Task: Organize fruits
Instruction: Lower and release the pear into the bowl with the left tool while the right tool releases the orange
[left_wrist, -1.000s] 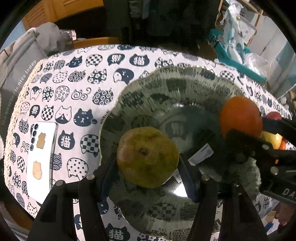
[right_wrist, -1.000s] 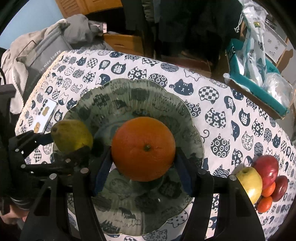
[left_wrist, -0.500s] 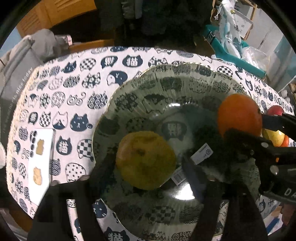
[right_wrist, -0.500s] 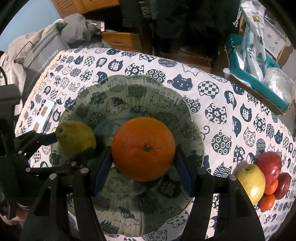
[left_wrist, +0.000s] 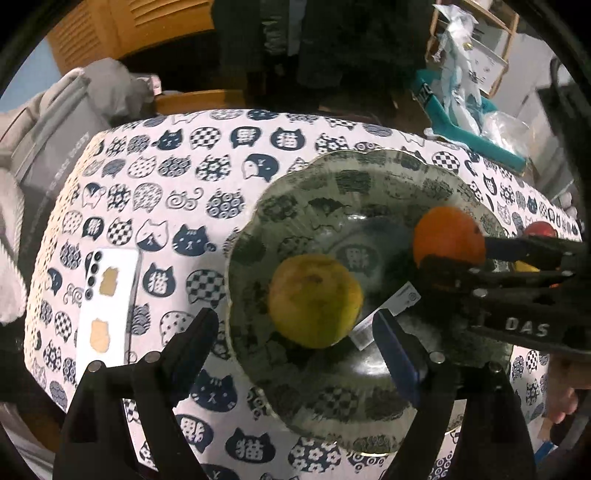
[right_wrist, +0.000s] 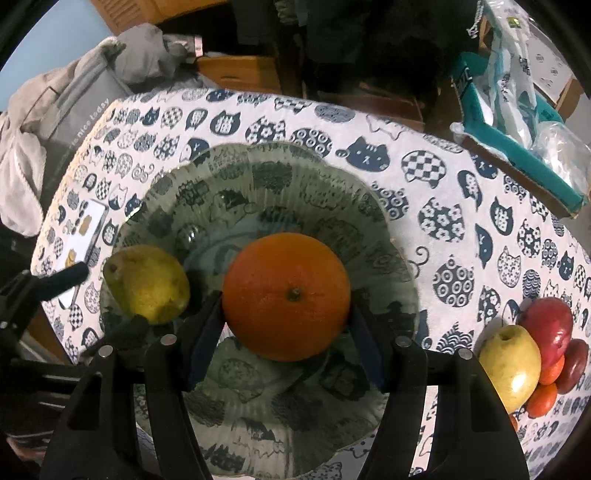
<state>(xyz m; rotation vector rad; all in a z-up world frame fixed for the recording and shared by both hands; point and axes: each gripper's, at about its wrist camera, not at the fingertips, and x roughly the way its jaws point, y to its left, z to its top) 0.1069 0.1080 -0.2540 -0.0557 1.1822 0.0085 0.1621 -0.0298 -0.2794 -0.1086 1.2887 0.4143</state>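
Partly hidden behind the right gripper (left_wrist: 480, 258) in the left view, the orange (right_wrist: 286, 297) shows only its upper curve there, and the loose fruit beyond it is reduced to slivers of red and yellow. The right view shows that pile (right_wrist: 532, 354) near the tabletop's (right_wrist: 369, 122) right edge, its lower pieces cut off by the lens rim; it holds a yellow apple, red ones and small orange fruit, though the count is unclear. The left gripper (left_wrist: 295, 339) has its fingers spread wide, clear of the pear (left_wrist: 316, 300), which rests in the bowl (right_wrist: 280, 158) on its left side. The right gripper's fingers (right_wrist: 207, 332) pinch the orange from both sides above the bowl's middle; whether it touches the bottom cannot be told. A phone (left_wrist: 107, 295) lies left of the bowl.
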